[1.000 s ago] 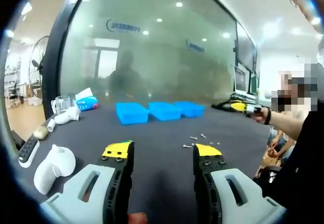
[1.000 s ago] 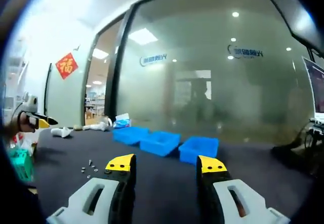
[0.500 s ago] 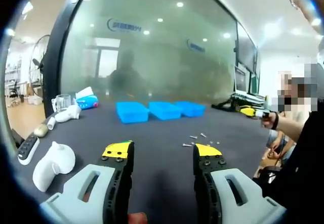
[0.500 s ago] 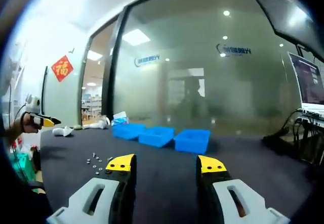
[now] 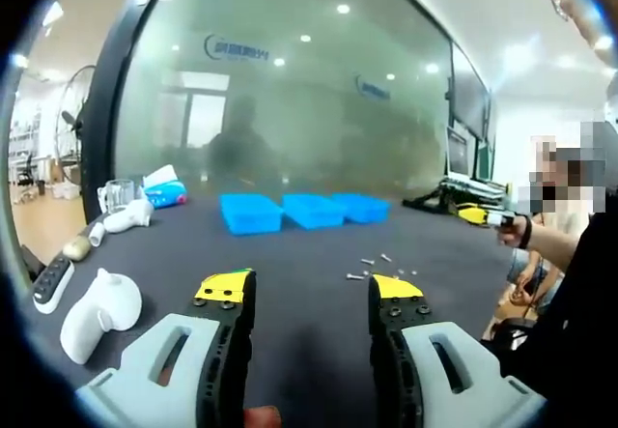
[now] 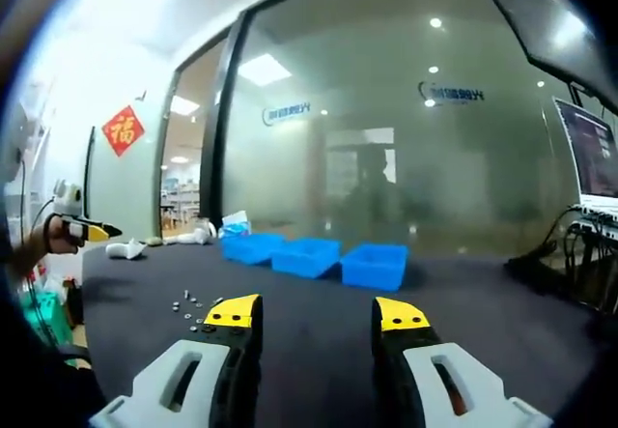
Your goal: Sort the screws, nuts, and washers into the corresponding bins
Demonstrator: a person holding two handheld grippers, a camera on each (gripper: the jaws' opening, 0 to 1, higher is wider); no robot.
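The left gripper (image 5: 311, 291) is hovering over the dark table (image 5: 290, 331) with its jaws spread, nothing between them. The right gripper (image 6: 317, 313) is likewise hanging open above bare tabletop. Three blue bins (image 5: 305, 211) are sitting in a row near the far edge, before the glass wall (image 5: 290, 90). A scatter of small fasteners (image 5: 375, 266), probably screws, is lying loose between grippers and bins, with open surface all around.

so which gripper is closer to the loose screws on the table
Hard to call. The screws lie just beyond the left gripper, by its right jaw; they also sit just past the right gripper, left of it.
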